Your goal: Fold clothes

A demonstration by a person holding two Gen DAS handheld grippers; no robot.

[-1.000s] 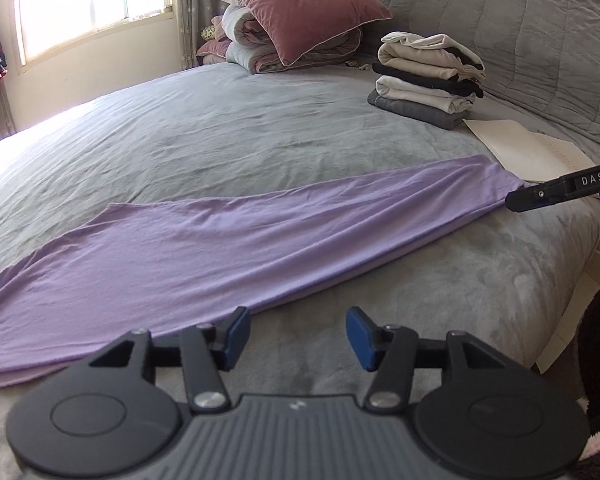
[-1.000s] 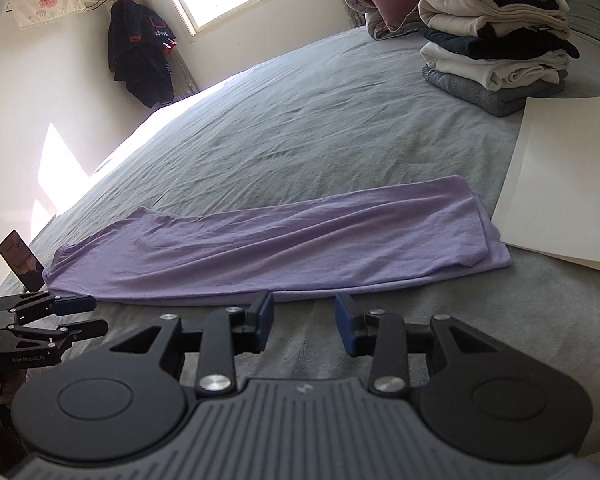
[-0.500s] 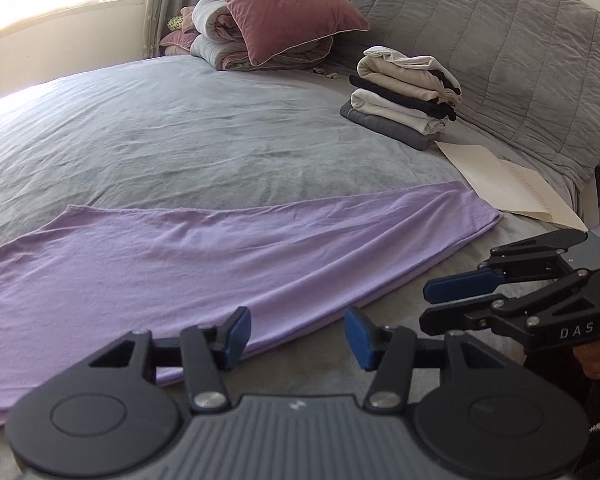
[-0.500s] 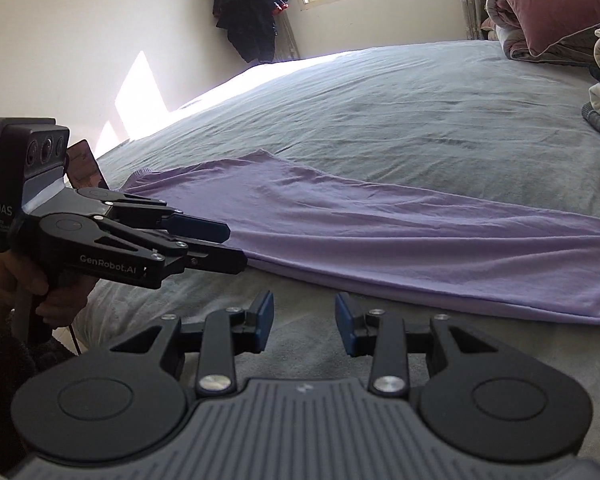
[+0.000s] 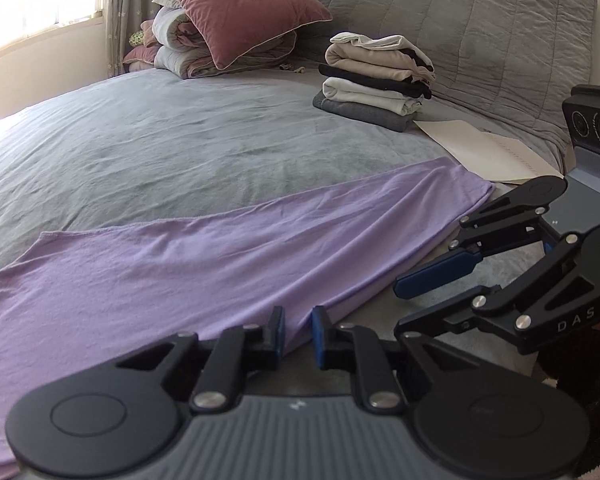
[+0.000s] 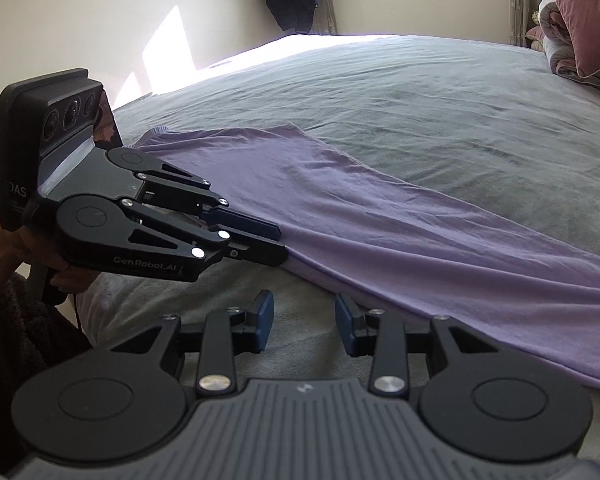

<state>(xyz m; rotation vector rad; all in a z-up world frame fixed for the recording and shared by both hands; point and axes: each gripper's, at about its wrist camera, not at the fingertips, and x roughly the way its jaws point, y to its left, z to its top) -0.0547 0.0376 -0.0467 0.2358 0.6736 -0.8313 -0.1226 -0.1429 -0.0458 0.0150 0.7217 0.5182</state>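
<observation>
Left gripper (image 5: 299, 332) jaws closing on the near folded edge of the lilac garment (image 5: 204, 256), right gripper (image 6: 304, 322) jaws apart over bare grey bedsheet (image 6: 400, 96) just beside that edge, garment laid flat along the bed's near side, folded clothes stack (image 5: 376, 80) near the headboard.

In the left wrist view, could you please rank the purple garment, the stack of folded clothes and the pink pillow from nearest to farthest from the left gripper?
From the left gripper:
1. Purple garment, its near edge at the fingertips.
2. Stack of folded clothes, far right, by the headboard.
3. Pink pillow, farthest, far left corner.
</observation>
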